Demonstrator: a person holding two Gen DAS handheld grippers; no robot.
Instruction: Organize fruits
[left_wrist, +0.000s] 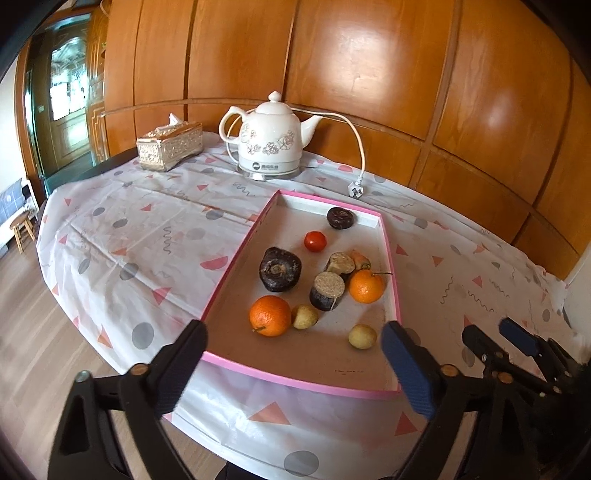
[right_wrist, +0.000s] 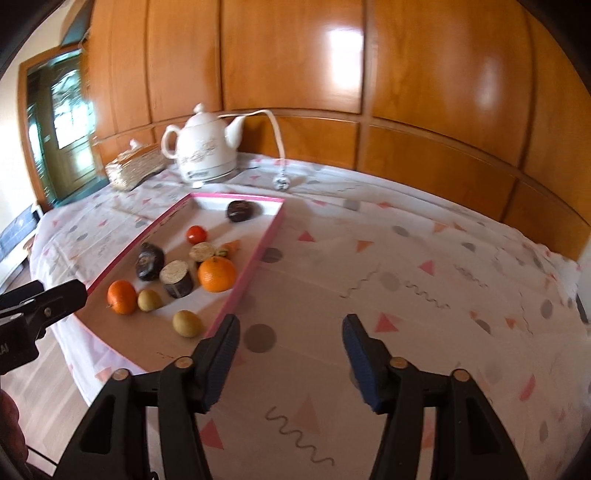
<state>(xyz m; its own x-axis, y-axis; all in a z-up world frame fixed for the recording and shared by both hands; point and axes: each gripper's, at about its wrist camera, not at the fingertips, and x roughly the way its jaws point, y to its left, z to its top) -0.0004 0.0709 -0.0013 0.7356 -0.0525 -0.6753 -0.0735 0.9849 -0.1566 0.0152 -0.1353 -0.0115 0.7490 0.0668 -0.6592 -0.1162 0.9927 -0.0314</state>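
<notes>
A pink-rimmed tray (left_wrist: 236, 254) (right_wrist: 258, 254) on the table holds two oranges (left_wrist: 270, 315) (left_wrist: 366, 286), a red tomato (left_wrist: 315, 241), two small yellow-green fruits (left_wrist: 362, 336) (left_wrist: 305, 316), several dark purple pieces (left_wrist: 280, 268) and a small carrot-like piece (left_wrist: 360, 258). My left gripper (left_wrist: 295, 332) stands open wide above the tray's near end, nothing between its fingers. My right gripper (right_wrist: 290, 332) is open over bare tablecloth right of the tray, also empty; it shows in the left wrist view at the lower right (left_wrist: 495, 336).
A white ceramic kettle (left_wrist: 271, 138) with its cord and plug (left_wrist: 355, 190) stands behind the tray, a gold tissue box (left_wrist: 170, 146) to its left. Wood panelling backs the table. The patterned tablecloth (right_wrist: 424, 295) stretches right of the tray. Floor and a stool (left_wrist: 22, 225) lie left.
</notes>
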